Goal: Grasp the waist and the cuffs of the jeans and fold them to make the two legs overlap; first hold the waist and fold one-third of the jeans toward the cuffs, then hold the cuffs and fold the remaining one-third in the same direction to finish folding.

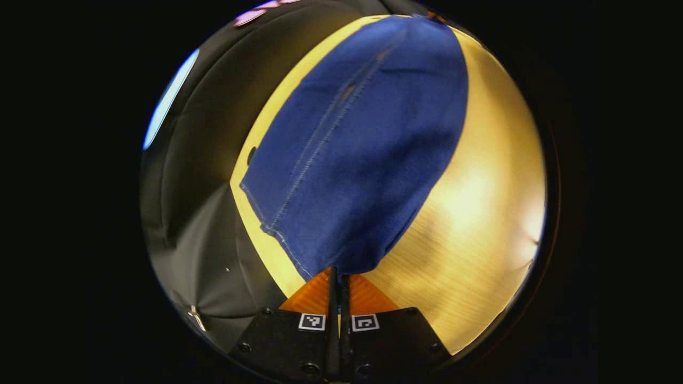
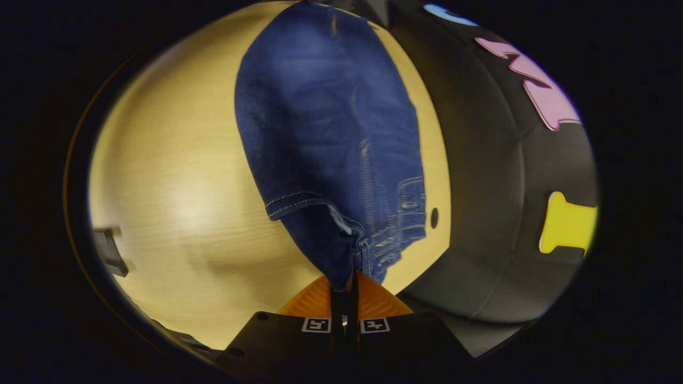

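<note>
Blue jeans (image 1: 363, 144) lie lengthwise on a light wooden table (image 1: 480, 213), stretching away from me in both views. In the left gripper view the cuff end with its stitched hem is pinched at the bottom, and my left gripper (image 1: 338, 274) is shut on it. In the right gripper view the jeans (image 2: 325, 122) show the waistband with belt loops and the fly seam. My right gripper (image 2: 346, 285) is shut on that waist edge, which hangs lifted off the table.
The table's edge (image 1: 251, 213) runs close to the jeans on the left gripper view's left, with black booth cloth (image 1: 203, 186) beyond. A small dark hole (image 2: 434, 217) marks the table near the waist. A dark object (image 2: 109, 250) pokes in at the table's far left.
</note>
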`<state>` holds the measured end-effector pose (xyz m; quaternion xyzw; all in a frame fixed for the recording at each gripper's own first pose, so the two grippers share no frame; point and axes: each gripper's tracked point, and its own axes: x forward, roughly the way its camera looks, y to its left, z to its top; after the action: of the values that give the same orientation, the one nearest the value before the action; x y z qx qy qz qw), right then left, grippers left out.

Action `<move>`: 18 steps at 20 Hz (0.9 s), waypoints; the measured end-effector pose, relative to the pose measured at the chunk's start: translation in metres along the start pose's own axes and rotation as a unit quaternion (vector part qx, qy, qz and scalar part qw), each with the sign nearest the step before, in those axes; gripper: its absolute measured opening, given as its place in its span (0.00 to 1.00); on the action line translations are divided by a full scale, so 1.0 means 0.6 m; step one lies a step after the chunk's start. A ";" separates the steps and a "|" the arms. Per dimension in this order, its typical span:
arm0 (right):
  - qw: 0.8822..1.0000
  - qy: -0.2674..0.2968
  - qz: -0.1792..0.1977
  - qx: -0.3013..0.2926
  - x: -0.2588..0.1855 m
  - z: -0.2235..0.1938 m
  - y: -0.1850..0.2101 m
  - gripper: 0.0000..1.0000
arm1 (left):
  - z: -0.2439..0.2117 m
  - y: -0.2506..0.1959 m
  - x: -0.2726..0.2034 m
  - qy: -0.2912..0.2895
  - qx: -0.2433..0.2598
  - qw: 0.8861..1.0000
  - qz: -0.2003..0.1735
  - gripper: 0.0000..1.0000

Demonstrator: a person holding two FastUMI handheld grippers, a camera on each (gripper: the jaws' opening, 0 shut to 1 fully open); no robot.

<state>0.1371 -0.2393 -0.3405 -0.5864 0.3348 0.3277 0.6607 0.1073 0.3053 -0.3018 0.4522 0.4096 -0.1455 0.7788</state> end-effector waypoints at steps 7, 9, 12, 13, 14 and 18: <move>0.997 -0.024 -0.016 0.069 -0.009 0.063 -0.165 0.05 | 0.076 0.096 -0.049 -0.024 -0.090 0.995 -0.032 0.02; 0.994 -0.027 -0.018 0.102 0.003 0.078 -0.211 0.05 | 0.106 0.133 -0.058 -0.034 -0.139 0.989 -0.039 0.02; 0.987 -0.018 -0.007 0.160 0.043 0.088 -0.259 0.05 | 0.133 0.201 -0.040 -0.030 -0.231 0.972 -0.043 0.02; 0.983 -0.018 -0.002 0.184 0.055 0.089 -0.271 0.05 | 0.142 0.214 -0.056 -0.025 -0.261 0.964 -0.044 0.02; 0.977 -0.016 0.002 0.211 0.068 0.089 -0.283 0.05 | 0.149 0.224 -0.060 -0.021 -0.288 0.956 -0.048 0.02; 0.951 0.010 0.022 0.308 0.134 0.069 -0.311 0.05 | 0.164 0.264 -0.059 0.007 -0.366 0.929 -0.060 0.02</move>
<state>0.3386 -0.2133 -0.2998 -0.3500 0.4388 0.2178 0.7985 0.2298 0.3058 -0.1566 0.1114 0.4662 -0.0294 0.8772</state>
